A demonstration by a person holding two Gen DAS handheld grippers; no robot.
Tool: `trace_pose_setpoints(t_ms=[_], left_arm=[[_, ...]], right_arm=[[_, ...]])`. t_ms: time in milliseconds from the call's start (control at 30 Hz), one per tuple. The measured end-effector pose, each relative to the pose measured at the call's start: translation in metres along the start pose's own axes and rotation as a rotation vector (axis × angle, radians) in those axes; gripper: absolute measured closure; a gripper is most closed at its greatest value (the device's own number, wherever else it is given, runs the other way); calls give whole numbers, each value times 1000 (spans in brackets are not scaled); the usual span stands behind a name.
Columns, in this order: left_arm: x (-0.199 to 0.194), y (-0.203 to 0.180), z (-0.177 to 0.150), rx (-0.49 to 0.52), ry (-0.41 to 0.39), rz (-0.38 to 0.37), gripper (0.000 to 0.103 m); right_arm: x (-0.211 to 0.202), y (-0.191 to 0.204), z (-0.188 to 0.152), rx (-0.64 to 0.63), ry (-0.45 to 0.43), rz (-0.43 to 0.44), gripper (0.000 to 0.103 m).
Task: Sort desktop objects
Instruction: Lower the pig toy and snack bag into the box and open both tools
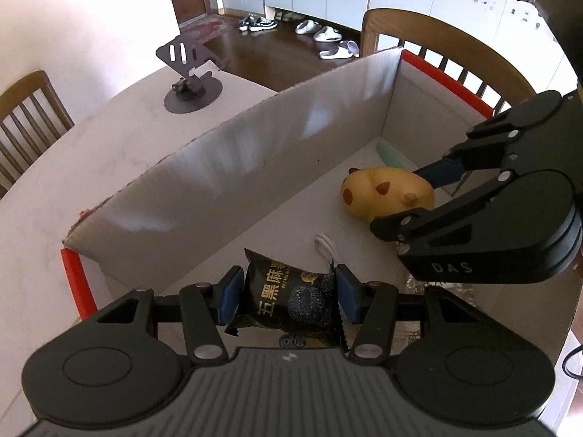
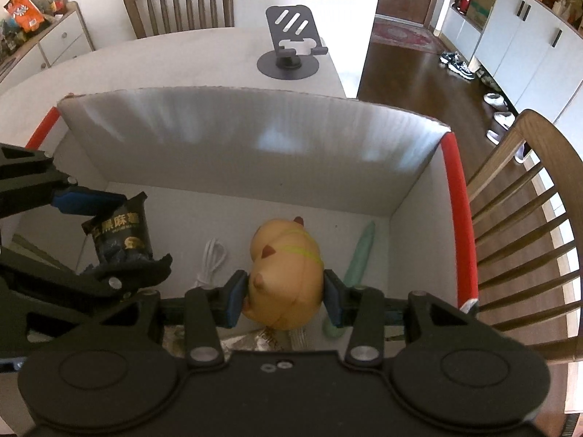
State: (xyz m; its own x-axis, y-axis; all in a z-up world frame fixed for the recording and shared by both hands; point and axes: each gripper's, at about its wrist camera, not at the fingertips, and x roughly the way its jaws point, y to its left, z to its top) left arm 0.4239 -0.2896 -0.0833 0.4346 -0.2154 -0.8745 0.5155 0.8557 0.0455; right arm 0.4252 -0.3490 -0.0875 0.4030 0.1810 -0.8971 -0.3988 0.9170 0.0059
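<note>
left tool [image 1: 288,300] grips black foil snack packet [image 1: 289,300] printed "五黑麻", "WU HEI MA" | right tool [image 2: 283,298] clamps yellow rubber pig toy [image 2: 286,276], body marked "DAS"

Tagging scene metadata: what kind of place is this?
Likely a home dining area: wooden slat-back chairs around a pale table, shoes on the wood floor by white cabinets.
</note>
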Motion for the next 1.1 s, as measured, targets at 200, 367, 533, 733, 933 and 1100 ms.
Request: trace_pose_setpoints(t_ms=[200,367,533,733,933,1100], left_arm=[[4,-4,-2,17,35,1,50],[1,-4,-6,8,32,3,46],[-8,-6,-9,3,8,-10,40],[-25,-7,-12,-11,-37,-30,35],[-42,-5,-18,-30,-72,-46,35],[-59,-3,-23,-43,-109,-64,34]], right_arm=[[3,-1,3,-6,11,4,60],[3,-1,4,-3,12,5,57],[-1,-1,2,3,4,-3,54],[-15,-3,-2,18,-24,14,46],[-32,-4,-6,40,-52,22,41],[-48,-2,-9,53,-73,45,41]])
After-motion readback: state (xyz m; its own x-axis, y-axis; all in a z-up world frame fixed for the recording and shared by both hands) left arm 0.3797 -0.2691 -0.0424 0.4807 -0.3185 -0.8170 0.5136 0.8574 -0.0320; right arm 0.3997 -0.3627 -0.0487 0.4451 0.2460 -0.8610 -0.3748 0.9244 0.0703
